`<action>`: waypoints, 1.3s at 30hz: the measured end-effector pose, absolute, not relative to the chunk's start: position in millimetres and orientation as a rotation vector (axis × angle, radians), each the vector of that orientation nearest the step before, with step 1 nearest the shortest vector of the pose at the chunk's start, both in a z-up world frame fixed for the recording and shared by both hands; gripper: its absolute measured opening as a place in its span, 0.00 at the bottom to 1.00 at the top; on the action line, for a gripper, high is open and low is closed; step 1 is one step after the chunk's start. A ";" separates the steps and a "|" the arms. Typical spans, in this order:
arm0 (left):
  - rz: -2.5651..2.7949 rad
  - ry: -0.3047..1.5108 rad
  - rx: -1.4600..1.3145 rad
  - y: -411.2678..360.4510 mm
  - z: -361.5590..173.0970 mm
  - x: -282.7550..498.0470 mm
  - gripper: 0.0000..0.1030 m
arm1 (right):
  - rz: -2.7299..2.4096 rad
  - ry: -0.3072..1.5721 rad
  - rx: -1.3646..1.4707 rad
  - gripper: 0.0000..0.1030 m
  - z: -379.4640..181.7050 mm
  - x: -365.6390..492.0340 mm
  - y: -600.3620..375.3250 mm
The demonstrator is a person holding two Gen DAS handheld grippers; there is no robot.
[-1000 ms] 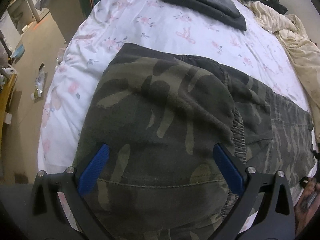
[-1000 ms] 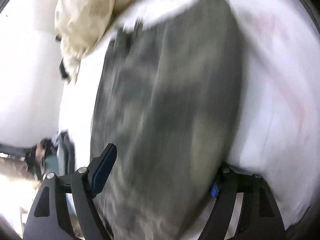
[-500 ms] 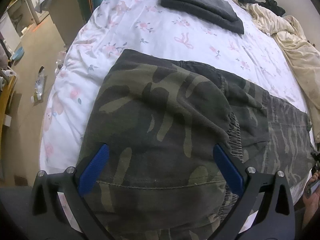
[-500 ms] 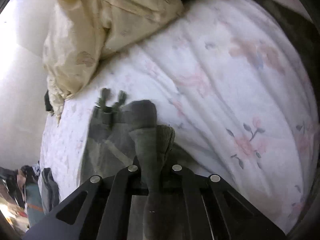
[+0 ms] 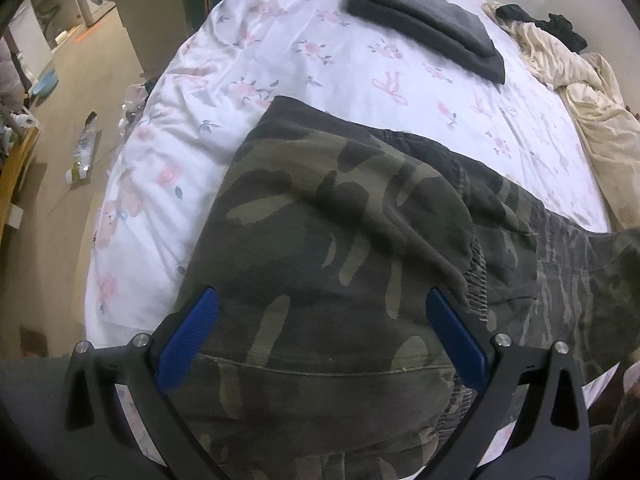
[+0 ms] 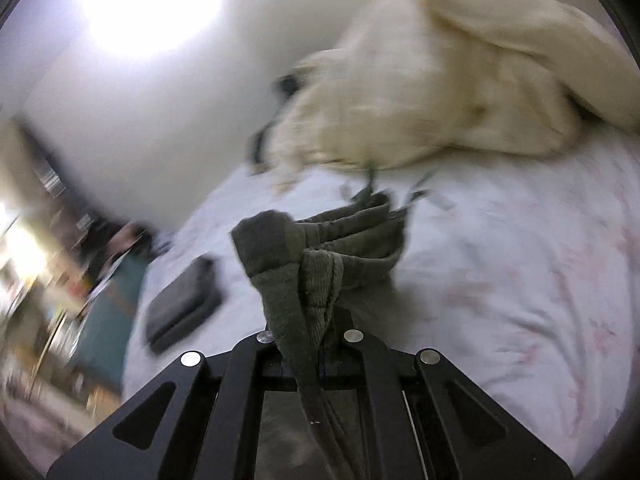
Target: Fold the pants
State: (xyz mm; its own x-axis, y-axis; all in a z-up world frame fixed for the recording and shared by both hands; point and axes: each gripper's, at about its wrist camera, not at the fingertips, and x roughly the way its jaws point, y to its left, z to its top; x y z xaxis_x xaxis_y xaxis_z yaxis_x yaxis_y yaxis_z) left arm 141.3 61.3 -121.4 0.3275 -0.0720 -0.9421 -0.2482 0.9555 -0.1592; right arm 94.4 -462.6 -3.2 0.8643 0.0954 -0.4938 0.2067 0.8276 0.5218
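Observation:
Camouflage pants (image 5: 344, 248) lie across a bed with a white floral sheet (image 5: 304, 52), one end folded over on itself. My left gripper (image 5: 320, 332) is open, its blue pads (image 5: 188, 336) spread wide just above the folded fabric near the bed's front edge. My right gripper (image 6: 308, 336) is shut on a bunched end of the pants (image 6: 296, 256) and holds it lifted above the sheet (image 6: 520, 280). That raised end shows at the right edge of the left wrist view (image 5: 616, 264).
A folded dark grey garment (image 5: 424, 20) lies at the far side of the bed, also in the right wrist view (image 6: 180, 304). A crumpled cream blanket (image 5: 592, 108) lies at the far right (image 6: 440, 80). Floor with a bottle (image 5: 84, 148) lies left of the bed.
My right gripper went from open over the pants to shut on their end and has lifted it, swinging up. My left gripper has stayed open over the folded part.

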 end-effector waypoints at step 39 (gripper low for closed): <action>0.061 1.242 -0.317 43.9 -109.6 145.8 0.99 | 0.380 1.274 0.641 0.31 -161.3 149.8 -226.2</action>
State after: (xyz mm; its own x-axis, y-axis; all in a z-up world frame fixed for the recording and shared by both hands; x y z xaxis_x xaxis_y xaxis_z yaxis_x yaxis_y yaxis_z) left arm 145.8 43.9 -109.6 0.3273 -0.1261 -0.9365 -0.2166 0.9546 -0.2043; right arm 149.8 -226.2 -161.3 0.2651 0.5959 -0.7580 0.0832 0.7691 0.6337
